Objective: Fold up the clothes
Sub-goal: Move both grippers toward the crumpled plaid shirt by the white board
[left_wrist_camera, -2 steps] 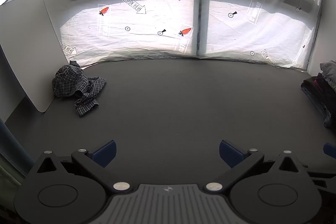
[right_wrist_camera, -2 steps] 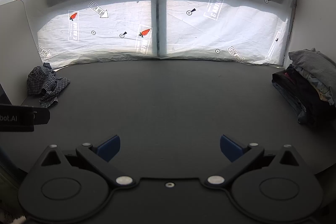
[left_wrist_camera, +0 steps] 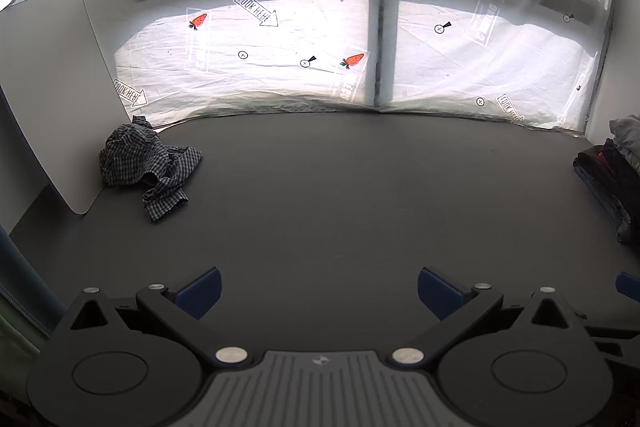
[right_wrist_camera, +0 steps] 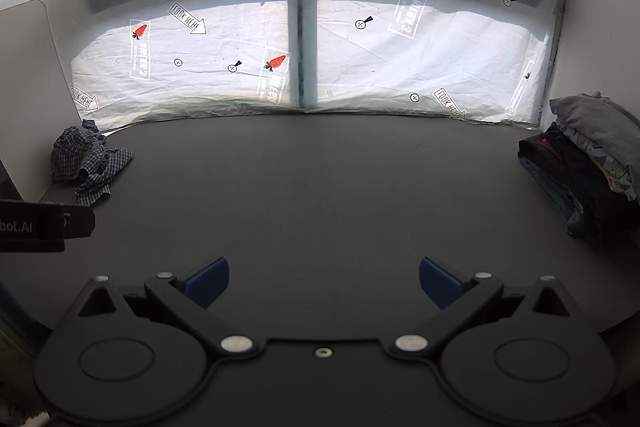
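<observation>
**Checked shirt crumpled at the far left, both claws empty**

Checked blue-and-white cloth, a crumpled shirt-like garment (left_wrist_camera: 150,167), lies bunched at the left of the frame on the dark grey table (left_wrist_camera: 340,195), touching the foot of a pale grey board with rounded corners (left_wrist_camera: 48,87) that leans there. At the right edge sits a stack of folded clothes in dark, patterned and grey fabric (right_wrist_camera: 588,167). Between the two, the table is bare.

The left claw (left_wrist_camera: 319,287) and the right claw (right_wrist_camera: 324,281) both hover low at the near side with their blue pads spread wide, pinching nothing. The right view catches the side of the left tool at its left margin, so the two are close together.

Risks, as I judge them: the garment is bunched, so a pinch could take several layers at once or only a loose sleeve, and dragging it could tip the leaning board. A wide swing to the right could knock the stack.

Room to move is generous across the middle. The far edge meets a white printed plastic sheet (right_wrist_camera: 360,67) over the windows. The scene fits either one last garment awaiting folding or a pile being worked through.
</observation>
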Demonstrator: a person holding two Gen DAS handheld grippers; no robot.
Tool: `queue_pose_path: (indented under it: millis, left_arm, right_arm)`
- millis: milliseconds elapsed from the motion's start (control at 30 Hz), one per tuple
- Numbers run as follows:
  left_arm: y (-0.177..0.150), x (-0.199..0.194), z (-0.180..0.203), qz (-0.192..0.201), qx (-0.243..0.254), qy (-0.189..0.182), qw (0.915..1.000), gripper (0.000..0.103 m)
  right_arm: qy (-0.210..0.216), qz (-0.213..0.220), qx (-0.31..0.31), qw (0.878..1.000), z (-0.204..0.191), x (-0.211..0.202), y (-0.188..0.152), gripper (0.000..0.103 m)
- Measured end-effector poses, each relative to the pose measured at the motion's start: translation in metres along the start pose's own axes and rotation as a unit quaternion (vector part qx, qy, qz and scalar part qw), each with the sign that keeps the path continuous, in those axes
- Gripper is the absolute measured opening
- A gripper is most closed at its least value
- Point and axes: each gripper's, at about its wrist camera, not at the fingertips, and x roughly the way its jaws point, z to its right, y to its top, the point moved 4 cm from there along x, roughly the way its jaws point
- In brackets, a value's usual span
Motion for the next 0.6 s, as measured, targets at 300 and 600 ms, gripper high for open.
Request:
queue_pose_path:
  millis: [300,600]
  left_arm:
    - [0.0002,0.0028,0.0017,-0.001,0.003,-0.001,1.0000,0.103]
    - [0.0025,0.0019,0.0014,-0.002,0.001,-0.002,1.0000,0.103]
  right_arm:
    - [0.002,-0.002,0.000,1.000,-0.0031,0.0008,-0.0031,0.103]
    - [0.002,0.000,-0.002,1.000,-0.0011,0.0021,-0.0026,0.103]
